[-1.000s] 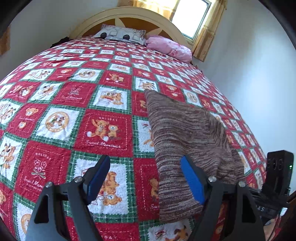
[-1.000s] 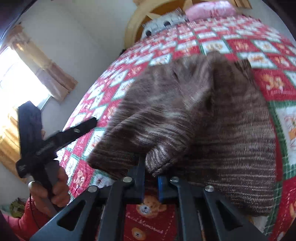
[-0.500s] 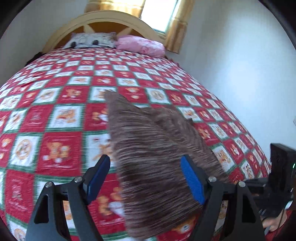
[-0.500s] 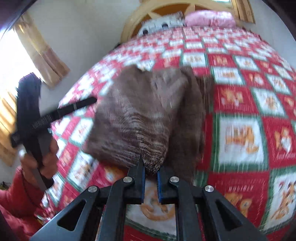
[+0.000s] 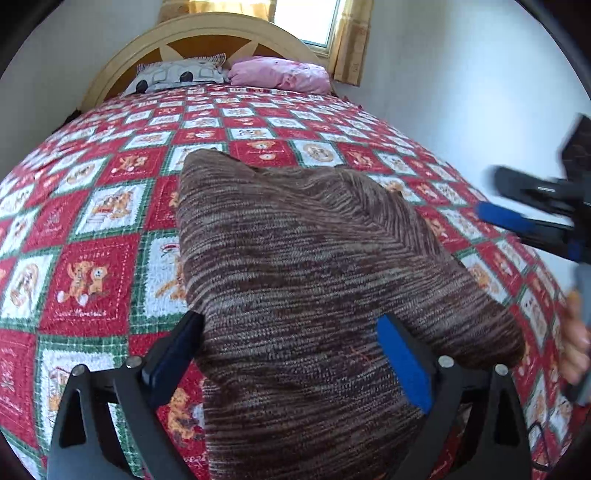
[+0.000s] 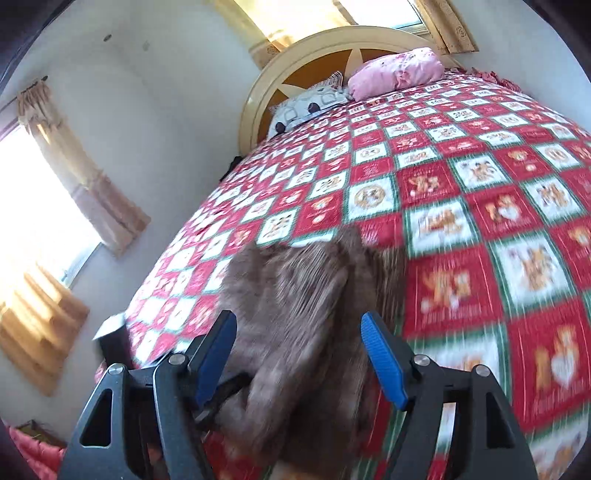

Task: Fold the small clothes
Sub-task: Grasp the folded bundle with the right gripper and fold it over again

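Note:
A brown striped knitted garment (image 5: 303,266) lies folded on the red, white and green patchwork quilt (image 5: 96,266). My left gripper (image 5: 288,325) hangs low over its near end. Its jaws are opening wide, the knit lies under the gap, and the pads do not press on it. My right gripper (image 6: 299,321) is above the garment (image 6: 295,295), which is blurred here. Its jaws are opening too, with nothing pinched between the blue pads. In the left wrist view the right gripper (image 5: 506,203) shows at the right edge, off the cloth, with a hand (image 5: 576,339) below it.
A patterned pillow (image 5: 177,74) and a pink pillow (image 5: 280,74) lie against the cream headboard (image 5: 207,29) at the far end. White walls and curtained windows (image 6: 44,229) flank the bed. The quilt (image 6: 480,221) stretches wide around the garment.
My right gripper let go of the garment's edge, opened and rose away from it. My left gripper slid over the garment and spread wider. The knit now lies flat.

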Action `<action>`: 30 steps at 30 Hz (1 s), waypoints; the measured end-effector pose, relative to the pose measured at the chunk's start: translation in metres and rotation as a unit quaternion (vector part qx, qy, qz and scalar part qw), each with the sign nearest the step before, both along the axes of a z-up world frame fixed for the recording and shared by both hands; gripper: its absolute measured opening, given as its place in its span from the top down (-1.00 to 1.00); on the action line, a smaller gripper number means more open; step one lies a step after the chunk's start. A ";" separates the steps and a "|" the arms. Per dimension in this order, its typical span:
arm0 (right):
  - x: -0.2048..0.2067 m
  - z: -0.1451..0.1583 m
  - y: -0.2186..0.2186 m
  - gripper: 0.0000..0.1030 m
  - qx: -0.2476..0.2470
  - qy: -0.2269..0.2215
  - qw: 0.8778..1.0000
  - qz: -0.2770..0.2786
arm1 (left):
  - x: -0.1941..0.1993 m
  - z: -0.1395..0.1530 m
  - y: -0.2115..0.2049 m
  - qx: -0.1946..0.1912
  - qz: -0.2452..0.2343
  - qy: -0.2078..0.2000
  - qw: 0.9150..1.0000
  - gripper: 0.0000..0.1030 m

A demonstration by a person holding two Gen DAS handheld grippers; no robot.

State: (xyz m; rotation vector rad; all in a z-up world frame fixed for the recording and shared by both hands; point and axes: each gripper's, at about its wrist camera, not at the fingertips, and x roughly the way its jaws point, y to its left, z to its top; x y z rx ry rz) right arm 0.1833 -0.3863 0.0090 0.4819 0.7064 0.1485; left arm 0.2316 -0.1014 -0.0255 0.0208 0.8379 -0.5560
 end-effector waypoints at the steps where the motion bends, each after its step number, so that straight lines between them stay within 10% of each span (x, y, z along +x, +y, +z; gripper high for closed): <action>1: 0.017 -0.008 -0.001 -0.37 0.000 0.011 1.000 0.006 | 0.000 -0.001 -0.002 0.000 0.001 0.000 1.000 -0.89; 8: 0.081 -0.054 0.025 -0.24 -0.026 0.072 0.996 0.046 | -0.002 -0.002 -0.003 0.000 -0.001 -0.002 1.000 -0.89; 15: 0.062 -0.034 0.044 0.01 -0.044 0.046 0.995 0.082 | -0.001 -0.003 0.000 -0.013 -0.003 0.007 1.000 -0.96; 24: 0.115 -0.063 0.018 0.01 0.054 0.092 0.993 0.056 | 0.002 -0.006 -0.001 -0.014 -0.001 0.016 1.000 -1.00; 26: 0.126 -0.070 0.016 0.51 0.080 0.103 0.989 0.064 | 0.002 -0.006 -0.001 -0.013 0.001 0.019 1.000 -1.00; 30: 0.125 -0.063 0.030 0.59 0.025 0.103 0.991 0.084 | 0.002 -0.005 -0.004 -0.007 0.003 0.018 1.000 -1.00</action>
